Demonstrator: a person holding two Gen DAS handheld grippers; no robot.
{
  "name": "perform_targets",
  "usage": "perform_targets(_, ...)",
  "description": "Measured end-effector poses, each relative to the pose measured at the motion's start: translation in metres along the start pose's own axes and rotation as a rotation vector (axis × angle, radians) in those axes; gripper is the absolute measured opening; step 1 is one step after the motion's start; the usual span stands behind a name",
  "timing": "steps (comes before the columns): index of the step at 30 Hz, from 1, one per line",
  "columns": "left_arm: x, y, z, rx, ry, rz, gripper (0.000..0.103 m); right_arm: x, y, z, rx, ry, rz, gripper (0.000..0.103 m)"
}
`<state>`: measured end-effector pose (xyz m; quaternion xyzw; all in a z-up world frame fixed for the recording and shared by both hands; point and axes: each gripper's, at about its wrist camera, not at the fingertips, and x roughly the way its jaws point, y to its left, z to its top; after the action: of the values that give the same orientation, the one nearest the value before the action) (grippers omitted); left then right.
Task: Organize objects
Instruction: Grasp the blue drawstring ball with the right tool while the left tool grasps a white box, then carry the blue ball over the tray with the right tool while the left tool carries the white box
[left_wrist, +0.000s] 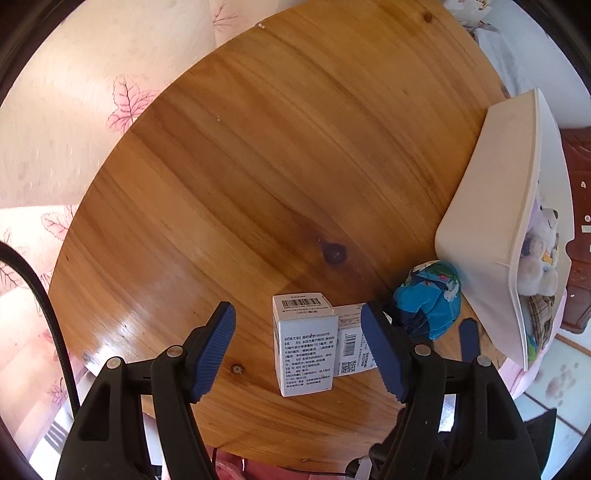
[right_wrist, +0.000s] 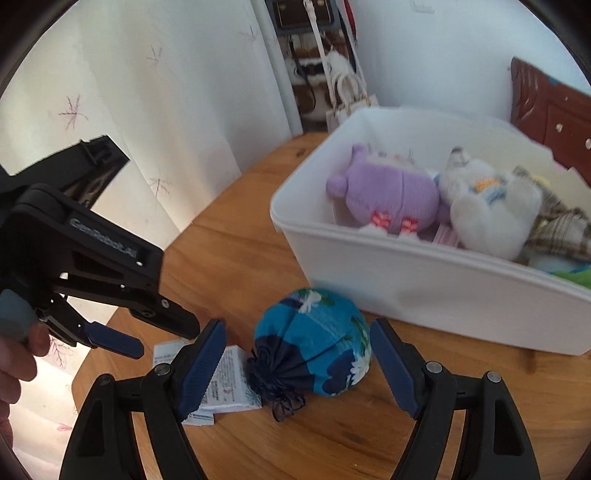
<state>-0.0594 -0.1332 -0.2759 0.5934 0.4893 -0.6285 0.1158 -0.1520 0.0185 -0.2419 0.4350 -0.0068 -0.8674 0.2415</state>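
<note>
**Both tongs released above the items on the desk**

Left tongs (left_wrist: 299, 354): angled steeply down toward the round wooden desk (left_wrist: 258, 166). The jaws stand apart and grasp nothing. An upright white carton (left_wrist: 304, 343) stands on the desk between the two blue pads, touching neither in the left wrist view. A second white carton (left_wrist: 352, 343) lies flat just behind it, partly covered by the right-hand pad.

Right tongs (right_wrist: 297, 365): angled down toward the desk, jaws apart, released. The blue patterned pouch (right_wrist: 317, 343), a rounded fabric bundle with a dark gathered drawstring end, sits on the desk between the two pads. Neither pad presses on it; a gap shows on each side. The drawstring end points toward the flat carton, which lies just beside the pouch.

Hand pose: in the right wrist view, the left tongs enter from the left edge, tilted downward, with a person's fingers (right_wrist: 22, 350) wrapped at the handle. The pads of the left tongs hang above the cartons.

Container: a white plastic bin (right_wrist: 424, 288) stands on the desk just beyond the pouch, near the desk's edge. It holds a purple plush toy (right_wrist: 388, 195), a white plush toy (right_wrist: 495, 206) and a plaid cloth (right_wrist: 561, 225). The pouch and both cartons lie outside the bin.
</note>
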Motion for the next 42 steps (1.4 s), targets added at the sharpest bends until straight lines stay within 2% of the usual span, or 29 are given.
perform_targets(5, 0.005, 0.002, -0.003, -0.011, 0.021, 0.014, 0.074, 0.009, -0.006, -0.002, 0.034, 0.045, 0.026, 0.081)
perform_targets(24, 0.018, 0.007, -0.014, -0.004, 0.074, 0.057, 0.072, 0.016, 0.001, -0.004, -0.053, 0.09, 0.01, 0.082)
perform_targets(27, 0.019, 0.008, -0.014, -0.007, 0.084, 0.039, 0.071, 0.017, 0.004, -0.004, -0.07, 0.089, 0.003, 0.082)
perform_targets(30, 0.02, 0.007, -0.013, -0.009, 0.101, 0.011, 0.067, 0.017, 0.007, -0.006, -0.087, 0.095, -0.004, 0.082)
perform_targets(35, 0.023, 0.005, -0.014, 0.001, 0.121, 0.026, 0.051, 0.027, 0.004, 0.0, -0.095, 0.113, -0.006, 0.082)
perform_targets(42, 0.023, 0.005, -0.014, 0.012, 0.127, 0.054, 0.039, 0.027, 0.003, -0.001, -0.096, 0.118, -0.005, 0.082)
